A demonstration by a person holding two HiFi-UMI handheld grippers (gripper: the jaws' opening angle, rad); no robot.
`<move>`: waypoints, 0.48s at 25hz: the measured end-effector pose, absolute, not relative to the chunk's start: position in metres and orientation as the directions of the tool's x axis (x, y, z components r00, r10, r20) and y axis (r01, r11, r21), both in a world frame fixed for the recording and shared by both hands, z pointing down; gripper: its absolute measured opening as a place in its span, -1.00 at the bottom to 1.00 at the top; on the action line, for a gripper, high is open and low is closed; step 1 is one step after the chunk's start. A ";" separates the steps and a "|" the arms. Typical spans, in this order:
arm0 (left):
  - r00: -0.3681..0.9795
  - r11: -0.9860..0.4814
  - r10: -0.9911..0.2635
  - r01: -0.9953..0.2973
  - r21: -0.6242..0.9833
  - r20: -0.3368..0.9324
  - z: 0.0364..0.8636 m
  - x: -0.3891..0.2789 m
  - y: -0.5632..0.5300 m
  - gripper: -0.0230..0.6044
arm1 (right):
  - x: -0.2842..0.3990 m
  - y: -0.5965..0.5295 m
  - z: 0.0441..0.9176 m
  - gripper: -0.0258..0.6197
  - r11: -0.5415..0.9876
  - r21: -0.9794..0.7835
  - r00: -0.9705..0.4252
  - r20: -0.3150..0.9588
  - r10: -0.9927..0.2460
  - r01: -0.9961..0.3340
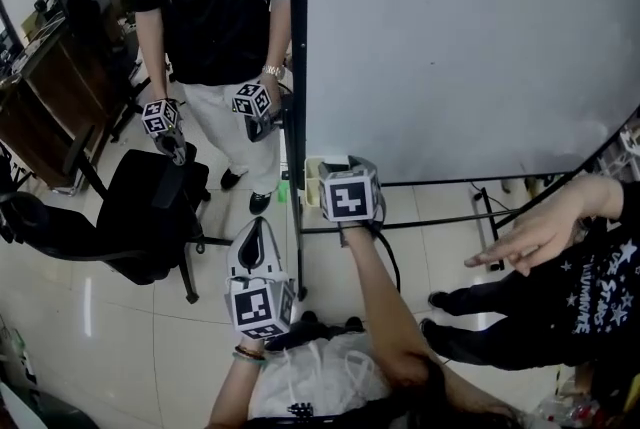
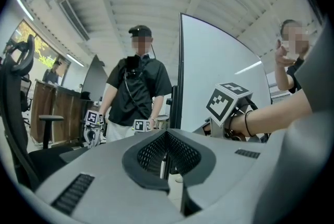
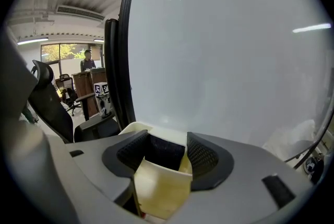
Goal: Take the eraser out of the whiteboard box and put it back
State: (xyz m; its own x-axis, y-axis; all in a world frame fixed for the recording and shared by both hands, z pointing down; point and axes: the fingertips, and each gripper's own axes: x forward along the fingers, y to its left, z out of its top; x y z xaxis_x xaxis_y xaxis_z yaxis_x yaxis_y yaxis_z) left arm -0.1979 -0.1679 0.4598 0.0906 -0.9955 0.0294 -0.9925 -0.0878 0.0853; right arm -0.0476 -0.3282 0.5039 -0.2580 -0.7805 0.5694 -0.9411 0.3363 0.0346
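The whiteboard fills the upper right of the head view. Left of its frame stands a person in black, with an office chair beside them. The cream whiteboard box hangs at the board's lower left corner. The right gripper tilts down into the box with its jaws wide apart, and the box's near wall rises between them. A dark block between the pads, apparently the eraser, lies in the box. Only one face shows, so its long axis and heading cannot be told. The left gripper is held level and well back, its jaws closed on nothing.
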 end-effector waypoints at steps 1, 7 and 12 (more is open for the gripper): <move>0.091 -0.089 -0.995 -0.992 0.085 0.028 0.458 -0.198 -0.168 -0.92 | -0.047 -0.328 0.504 -0.06 0.338 0.033 -0.261 0.569 -0.780 -0.941; 0.084 -0.083 -0.996 -0.994 0.077 0.018 0.453 -0.201 -0.164 -0.92 | -0.045 -0.328 0.499 -0.09 0.315 0.024 -0.251 0.551 -0.796 -0.949; 0.066 -0.065 -0.998 -0.995 0.077 0.011 0.453 -0.204 -0.162 -0.92 | -0.048 -0.330 0.486 -0.10 0.328 0.027 -0.269 0.510 -0.817 -0.944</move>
State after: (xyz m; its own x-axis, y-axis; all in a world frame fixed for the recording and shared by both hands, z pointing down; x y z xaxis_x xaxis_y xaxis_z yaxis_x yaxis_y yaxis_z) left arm -0.2039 -0.1619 0.4532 0.0656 -0.9978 0.0107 -0.9949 -0.0646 0.0769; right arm -0.0479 -0.3303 0.4855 -0.2687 -0.8171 0.5099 -0.9444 0.3276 0.0273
